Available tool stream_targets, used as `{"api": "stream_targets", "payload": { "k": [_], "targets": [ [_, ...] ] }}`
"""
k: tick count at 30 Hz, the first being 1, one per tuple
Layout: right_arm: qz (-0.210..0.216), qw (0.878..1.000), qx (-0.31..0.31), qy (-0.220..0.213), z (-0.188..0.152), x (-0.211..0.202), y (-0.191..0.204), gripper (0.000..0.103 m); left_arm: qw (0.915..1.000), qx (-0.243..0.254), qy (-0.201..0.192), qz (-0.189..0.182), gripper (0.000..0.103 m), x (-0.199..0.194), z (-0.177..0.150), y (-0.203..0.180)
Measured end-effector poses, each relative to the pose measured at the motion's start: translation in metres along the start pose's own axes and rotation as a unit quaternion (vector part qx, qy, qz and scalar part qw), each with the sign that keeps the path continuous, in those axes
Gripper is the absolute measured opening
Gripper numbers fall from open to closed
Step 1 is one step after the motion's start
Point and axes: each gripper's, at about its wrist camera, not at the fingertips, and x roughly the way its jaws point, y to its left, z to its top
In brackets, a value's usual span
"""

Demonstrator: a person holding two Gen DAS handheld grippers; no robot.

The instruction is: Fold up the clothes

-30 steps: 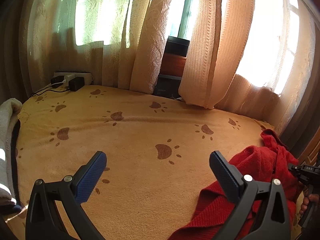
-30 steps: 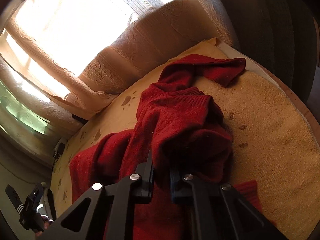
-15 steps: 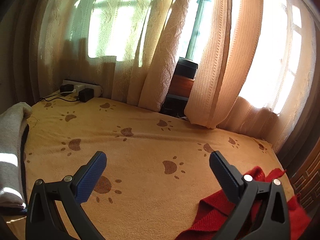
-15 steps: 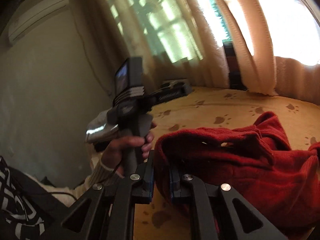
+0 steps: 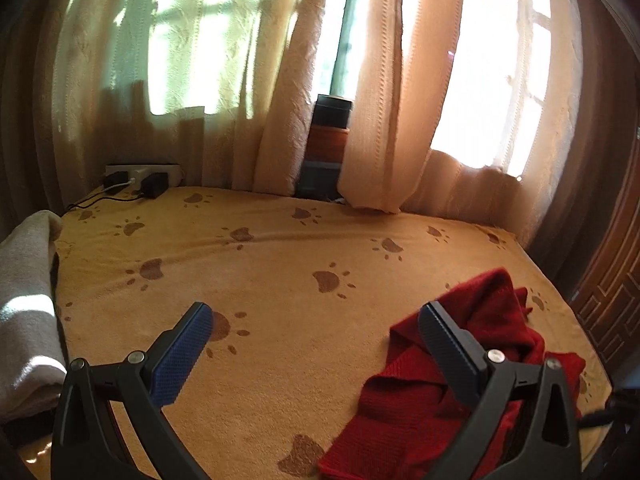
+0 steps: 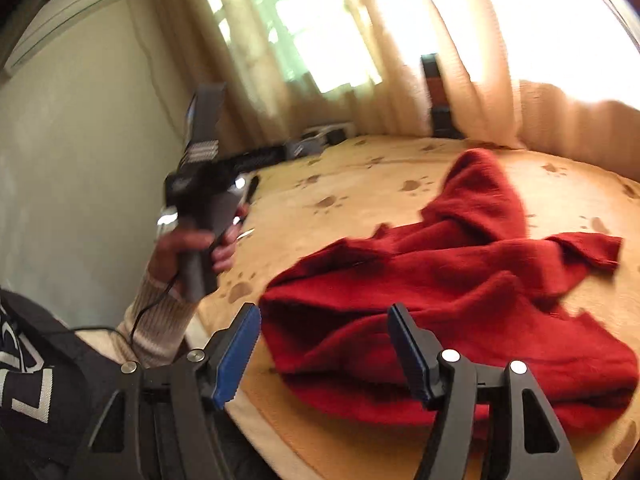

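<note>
The red sweater [image 6: 440, 292] lay crumpled on the bed [image 6: 340, 184], just ahead of the right claw [image 6: 324, 344] and below the right finger of the left claw [image 5: 316, 340]. Both claws were held apart, gripping nothing. It was judged that a hem or shoulder edge should be sought and spread flat, not the bunched middle.

Right gripper [image 6: 320, 344] with jaws spread, nothing between them, red sweater [image 6: 460, 280] crumpled on a paw-print blanket [image 6: 360, 192] just ahead, left gripper [image 6: 204, 168] held in a hand [image 6: 188, 248] at left, blurred, sunlit curtains [image 6: 360, 40] behind
</note>
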Motion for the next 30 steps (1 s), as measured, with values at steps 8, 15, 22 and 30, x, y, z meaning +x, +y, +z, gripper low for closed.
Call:
{"api": "stream_targets", "payload": {
  "k": [8,15,22,30],
  "targets": [
    [-0.186,0.968,0.156,-0.064,-0.036,-0.073,-0.126,0.068,0.9899,0.083,0.063,-0.096,0.103,-0.002,-0.043,-0.047],
    [-0.145,0.967,0.193,-0.084,-0.06,-0.078,-0.142,0.068,0.9859,0.13,0.038,-0.098,0.103,-0.029,-0.038,-0.06],
    [-0.039,0.996,0.052,-0.056,-0.02,-0.033,-0.057,0.068,0.9861,0.13,0.053,-0.09,0.103,-0.025,-0.042,-0.056],
    [0.19,0.973,0.127,-0.038,0.001,0.01,-0.033,0.068,0.9896,0.109,0.055,-0.077,0.103,-0.024,-0.047,-0.032]
  ]
}}
